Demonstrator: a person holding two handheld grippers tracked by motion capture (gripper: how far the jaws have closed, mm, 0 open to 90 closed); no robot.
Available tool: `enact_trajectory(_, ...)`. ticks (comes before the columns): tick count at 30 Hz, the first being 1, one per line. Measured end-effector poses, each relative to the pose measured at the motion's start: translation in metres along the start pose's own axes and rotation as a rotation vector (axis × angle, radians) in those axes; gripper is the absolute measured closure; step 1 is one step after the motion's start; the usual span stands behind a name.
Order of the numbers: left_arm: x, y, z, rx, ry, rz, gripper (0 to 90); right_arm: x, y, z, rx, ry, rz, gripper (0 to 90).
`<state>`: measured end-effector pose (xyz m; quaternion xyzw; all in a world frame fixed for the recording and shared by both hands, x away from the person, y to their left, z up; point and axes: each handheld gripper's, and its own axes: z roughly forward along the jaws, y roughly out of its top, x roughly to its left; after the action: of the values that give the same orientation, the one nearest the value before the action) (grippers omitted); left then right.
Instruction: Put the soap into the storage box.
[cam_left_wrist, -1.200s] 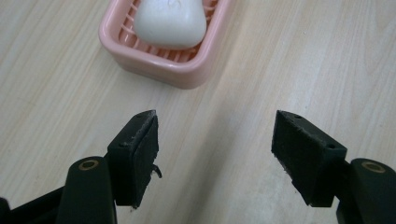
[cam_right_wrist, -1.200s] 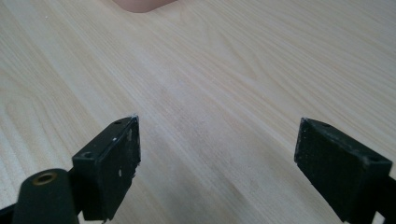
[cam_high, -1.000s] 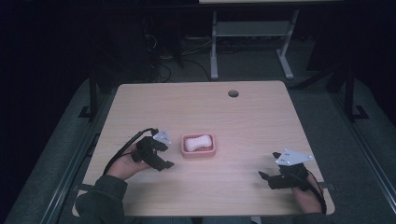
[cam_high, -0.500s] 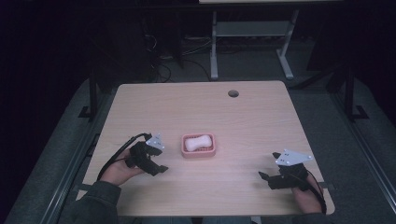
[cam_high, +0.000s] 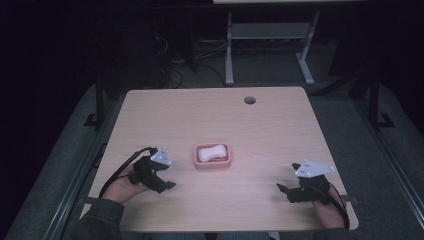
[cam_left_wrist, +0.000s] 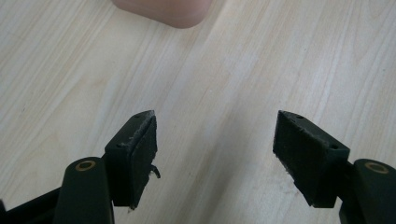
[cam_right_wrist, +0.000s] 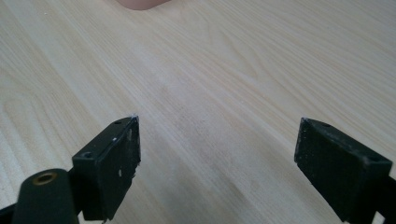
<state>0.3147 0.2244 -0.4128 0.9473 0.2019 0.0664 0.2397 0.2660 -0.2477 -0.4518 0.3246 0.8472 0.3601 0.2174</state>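
Observation:
A pink soap dish holding a white bar of soap sits near the middle of the wooden table. My left gripper rests a short way left of the dish, its jaws open and empty over bare wood. The left gripper view has its jaws spread wide, with the dish's pink corner at the top edge. My right gripper stands open near the front right of the table, pointing left. In its own view the jaws hold nothing, and a sliver of the dish shows at the top.
A round cable hole lies near the table's far edge. Behind the table stand a pale desk frame and loose cables on a dark floor. Metal rails run along both sides of the table.
My left gripper has drawn back from the soap dish, leftward and toward the table's near edge. The right gripper has not moved.

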Motion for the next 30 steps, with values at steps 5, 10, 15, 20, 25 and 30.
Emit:
enact_trajectory(5,-0.001,-0.004,-0.002,-0.002,0.006,0.005,29.6,0.0,0.0,0.0,0.001,-0.002,0.002,13.8)
enact_trajectory(10,-0.004,-0.01,-0.003,-0.011,0.006,-0.006,29.3,0.0,0.0,0.001,0.002,-0.004,0.003,13.8)
enact_trajectory(15,-0.005,-0.017,-0.003,-0.005,0.01,-0.012,28.9,0.0,0.0,0.001,0.004,-0.004,0.004,13.8)
enact_trajectory(20,-0.005,-0.025,-0.004,-0.002,0.01,-0.024,28.3,0.0,0.0,0.001,0.003,-0.006,0.006,13.8)
enact_trajectory(25,-0.004,-0.03,-0.005,-0.002,0.015,-0.031,27.9,0.0,-0.001,0.001,0.007,-0.007,0.008,13.7)
enact_trajectory(30,-0.005,-0.034,-0.007,-0.005,0.025,-0.03,27.7,-0.001,-0.001,0.001,0.007,-0.009,0.01,13.7)
